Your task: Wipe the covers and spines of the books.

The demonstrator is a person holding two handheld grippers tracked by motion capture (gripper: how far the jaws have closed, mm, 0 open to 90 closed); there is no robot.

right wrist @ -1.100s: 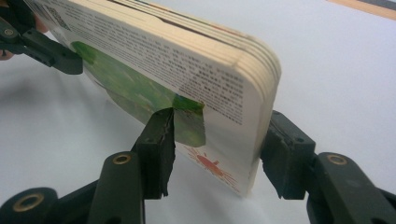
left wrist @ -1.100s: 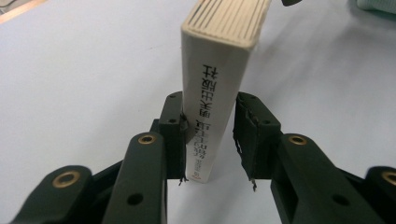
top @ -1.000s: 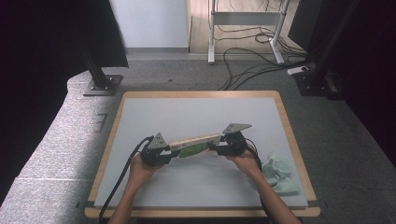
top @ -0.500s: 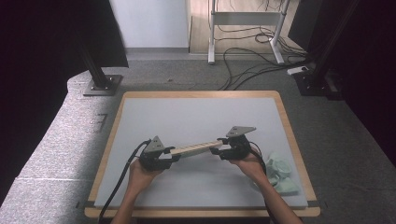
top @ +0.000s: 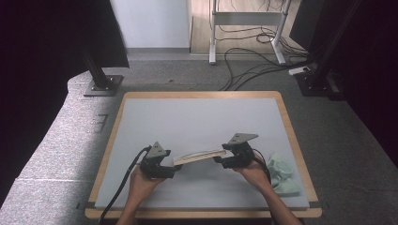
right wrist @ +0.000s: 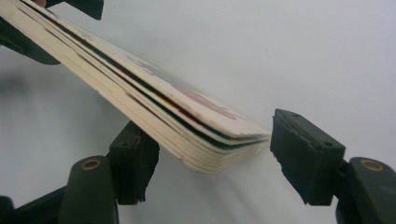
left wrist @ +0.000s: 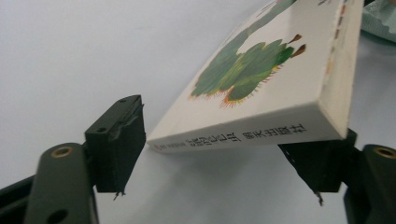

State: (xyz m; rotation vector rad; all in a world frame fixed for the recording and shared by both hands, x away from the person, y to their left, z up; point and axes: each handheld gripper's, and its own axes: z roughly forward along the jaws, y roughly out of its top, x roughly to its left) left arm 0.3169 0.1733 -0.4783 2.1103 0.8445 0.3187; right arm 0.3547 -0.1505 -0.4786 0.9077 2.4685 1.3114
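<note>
Grey table [top: 197, 117] fills the middle of the high view, with a thick picture book [top: 199, 156] lying low centre, long axis left to right, one end toward each gripper. Left gripper [top: 165, 169] and right gripper [top: 224, 159] have just been opening; their fingers [left wrist: 116, 140] now stand apart from the book, whose white cover shows a green caterpillar.

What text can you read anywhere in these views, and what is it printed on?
Spine of the board book, left gripper view: one row of dark East Asian characters after a small red mark, too blurred to quote.
Book cover, same view: a green caterpillar picture with no legible words.
Table, high view: no text.
</note>
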